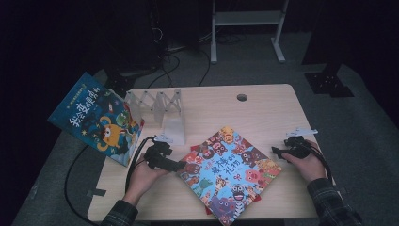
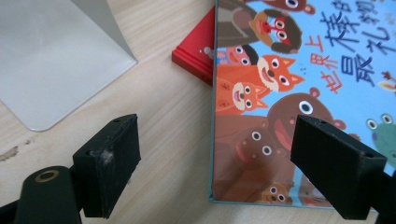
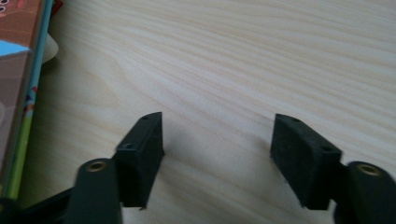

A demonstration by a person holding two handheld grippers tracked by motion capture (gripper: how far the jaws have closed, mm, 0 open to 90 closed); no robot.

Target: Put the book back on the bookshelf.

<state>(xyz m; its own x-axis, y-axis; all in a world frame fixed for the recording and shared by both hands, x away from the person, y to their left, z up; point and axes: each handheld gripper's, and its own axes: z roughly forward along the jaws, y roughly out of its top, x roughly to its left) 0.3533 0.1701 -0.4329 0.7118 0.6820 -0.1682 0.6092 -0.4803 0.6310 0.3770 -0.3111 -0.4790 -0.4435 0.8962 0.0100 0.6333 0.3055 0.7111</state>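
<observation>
A picture book (image 1: 230, 174) with a light blue cover full of cartoon animals lies flat on the wooden table (image 1: 263, 113), turned like a diamond. A red book (image 2: 194, 58) peeks out from under it. My left gripper (image 1: 181, 165) is at the picture book's left corner. In the left gripper view its jaws (image 2: 219, 163) stand open astride the cover's edge (image 2: 243, 121), one over bare wood and one over the cover, pressing nothing. My right gripper (image 1: 277, 151) rests right of the book, open (image 3: 217, 149) over bare table, with the book's edge (image 3: 21, 93) at its far left.
A second book (image 1: 96, 117) with a dark blue cover and an orange monster sits tilted at the table's left edge. A pale folding book rack (image 1: 162, 110) stands behind the left gripper, its base plate (image 2: 51, 60) close by. A cable hole (image 1: 242, 97) is at the back.
</observation>
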